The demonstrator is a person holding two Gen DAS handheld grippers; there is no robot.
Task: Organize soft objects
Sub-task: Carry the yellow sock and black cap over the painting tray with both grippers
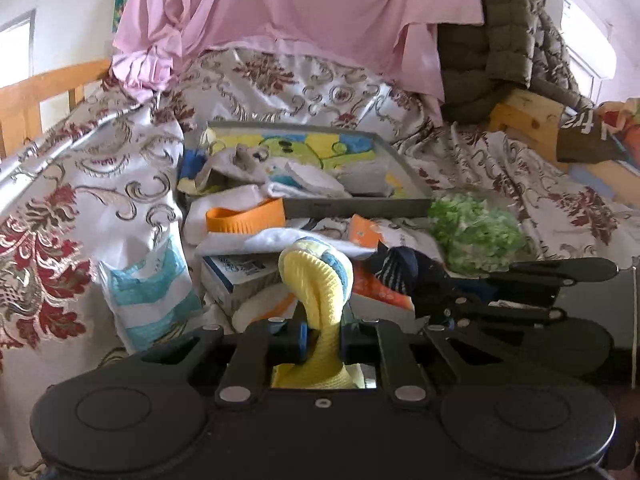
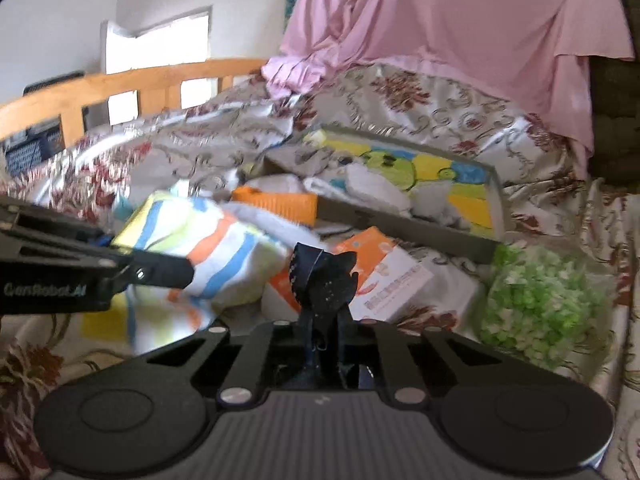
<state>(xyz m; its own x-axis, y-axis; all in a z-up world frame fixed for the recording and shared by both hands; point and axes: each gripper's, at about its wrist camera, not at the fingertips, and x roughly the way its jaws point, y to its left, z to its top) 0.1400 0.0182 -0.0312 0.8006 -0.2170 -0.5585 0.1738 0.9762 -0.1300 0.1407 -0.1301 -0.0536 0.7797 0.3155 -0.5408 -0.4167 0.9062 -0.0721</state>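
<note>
The left gripper is squeezed tight on a soft yellow knitted sock with blue stripes; the sock's bottom end is hidden behind the gripper. The right gripper is pinched shut on a dark navy sock with little dots, and its lower part is hidden too. Both socks stick up above the bed. Farther back sits a fuzzy green bundle, blurry and hard to name. Behind it lies a flat grey tray with white cloths inside, on the flowery bedspread.
</note>
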